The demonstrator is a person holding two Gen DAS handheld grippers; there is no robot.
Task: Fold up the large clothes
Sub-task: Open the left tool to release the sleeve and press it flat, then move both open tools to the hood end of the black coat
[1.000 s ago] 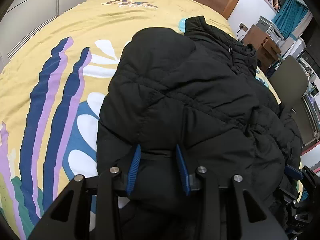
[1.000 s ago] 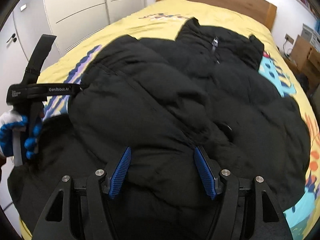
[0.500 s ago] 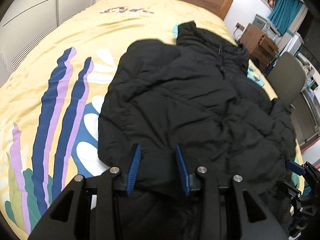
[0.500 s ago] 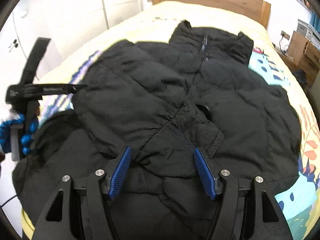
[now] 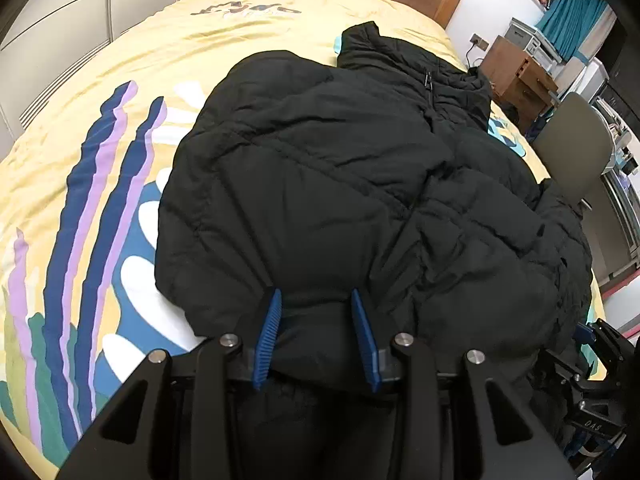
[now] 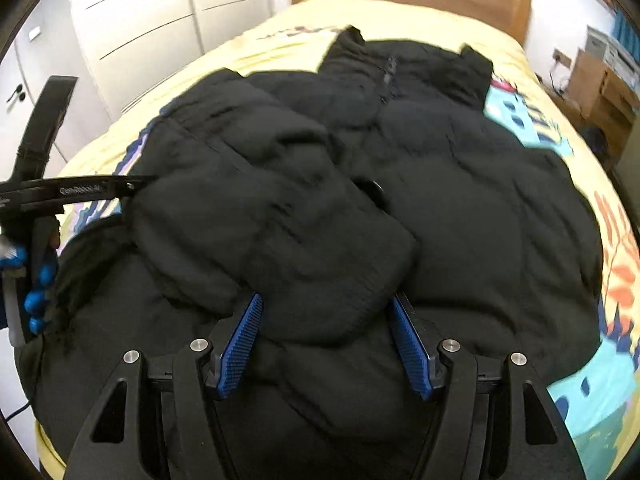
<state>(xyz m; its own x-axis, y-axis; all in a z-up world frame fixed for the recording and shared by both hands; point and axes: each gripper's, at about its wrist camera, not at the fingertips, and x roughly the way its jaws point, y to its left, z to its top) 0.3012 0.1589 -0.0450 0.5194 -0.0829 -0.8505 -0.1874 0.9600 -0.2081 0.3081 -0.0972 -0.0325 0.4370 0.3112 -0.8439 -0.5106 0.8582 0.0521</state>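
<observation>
A black puffer jacket (image 5: 360, 168) lies front up on the bed, its collar toward the headboard. Its left side and sleeve are folded over the middle. My left gripper (image 5: 314, 304) is shut on a bunched fold of the jacket near the hem, and wrinkles run into its blue pads (image 5: 269, 332). In the right wrist view the folded sleeve's cuff end (image 6: 320, 264) sits between the pads of my right gripper (image 6: 325, 304), which is shut on it at a wide grip. The left tool's black frame (image 6: 60, 190) and a blue-gloved hand (image 6: 36, 280) show at the left edge.
The yellow patterned duvet (image 5: 100, 160) lies bare to the jacket's left. A wooden headboard (image 6: 400, 4) is behind, white wardrobe doors (image 6: 140, 32) on the left. A wooden nightstand (image 5: 516, 76) and a grey chair (image 5: 572, 148) stand on the right.
Both grippers drew back toward the bed's near edge with the fabric. The raised left flap came down flat, and the sleeve cuff now lies across the jacket's body.
</observation>
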